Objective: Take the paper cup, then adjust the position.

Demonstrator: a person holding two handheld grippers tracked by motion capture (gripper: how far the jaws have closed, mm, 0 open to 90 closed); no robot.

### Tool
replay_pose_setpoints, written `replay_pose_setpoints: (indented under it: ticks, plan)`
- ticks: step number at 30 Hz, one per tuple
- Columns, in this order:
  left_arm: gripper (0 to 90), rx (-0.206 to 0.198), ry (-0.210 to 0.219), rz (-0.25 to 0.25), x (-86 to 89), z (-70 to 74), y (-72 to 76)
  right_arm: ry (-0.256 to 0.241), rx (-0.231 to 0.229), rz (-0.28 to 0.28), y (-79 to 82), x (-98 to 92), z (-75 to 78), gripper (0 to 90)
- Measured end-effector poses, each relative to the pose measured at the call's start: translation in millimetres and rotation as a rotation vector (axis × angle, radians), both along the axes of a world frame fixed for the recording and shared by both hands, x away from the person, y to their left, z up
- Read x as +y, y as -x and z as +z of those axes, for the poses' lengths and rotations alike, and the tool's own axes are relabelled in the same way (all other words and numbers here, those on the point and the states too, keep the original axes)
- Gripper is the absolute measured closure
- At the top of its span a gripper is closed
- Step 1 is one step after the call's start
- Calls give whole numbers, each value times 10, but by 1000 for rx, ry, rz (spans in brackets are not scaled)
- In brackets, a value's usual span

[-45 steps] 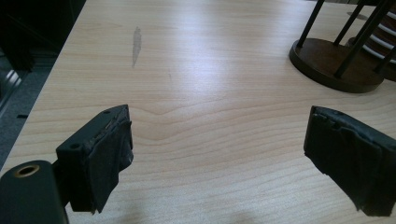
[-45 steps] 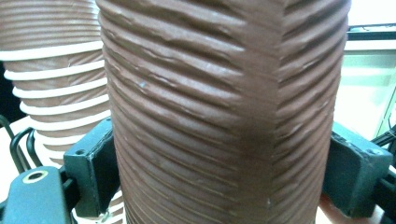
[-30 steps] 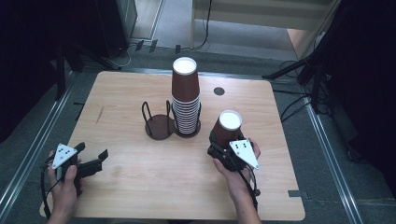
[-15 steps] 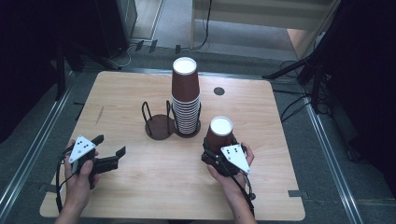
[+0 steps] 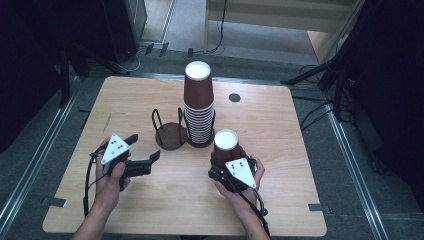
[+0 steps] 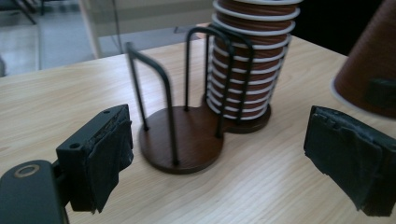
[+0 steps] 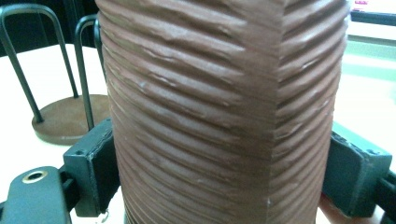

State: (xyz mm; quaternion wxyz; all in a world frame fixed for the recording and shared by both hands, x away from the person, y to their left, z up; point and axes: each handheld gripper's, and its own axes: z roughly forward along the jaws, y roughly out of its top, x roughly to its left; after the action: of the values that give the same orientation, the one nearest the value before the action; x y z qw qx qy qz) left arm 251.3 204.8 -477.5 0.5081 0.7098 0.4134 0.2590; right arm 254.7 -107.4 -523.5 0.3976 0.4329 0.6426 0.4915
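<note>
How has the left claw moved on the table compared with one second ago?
Yes. The left claw has travelled forward and to the right, toward the empty cup holder that stands fixed mid-table. Its jaws are open and hold nothing.

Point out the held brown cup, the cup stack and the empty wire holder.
Held brown cup [image 5: 226,142], high view, on its white upturned base.
Cup stack [image 5: 198,107], high view, on the ribbed rims midway up.
Empty wire holder [image 6: 182,144], left gripper view, on its round brown base.
</note>
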Motion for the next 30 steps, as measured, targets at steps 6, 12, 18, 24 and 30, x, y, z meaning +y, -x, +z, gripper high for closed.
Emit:
replay_pose_setpoints:
  ticks: [6, 12, 18, 24, 30]
  plan:
    - [86, 13, -7, -77, -180, 21, 53, 53, 9, 12, 7, 89, -83, 128]
    - [85, 56, 37, -159, -240, 99, 92, 97, 11, 30, 34, 179, -146, 127]
    - [85, 53, 20, -198, -330, 139, 133, 154, 2, 42, 77, 265, -191, 127]
    - [86, 73, -27, -241, -477, 99, 149, 204, -28, 52, 122, 319, -202, 127]
    - [115, 85, -57, -267, -562, 91, 164, 235, -43, 61, 146, 343, -227, 127]
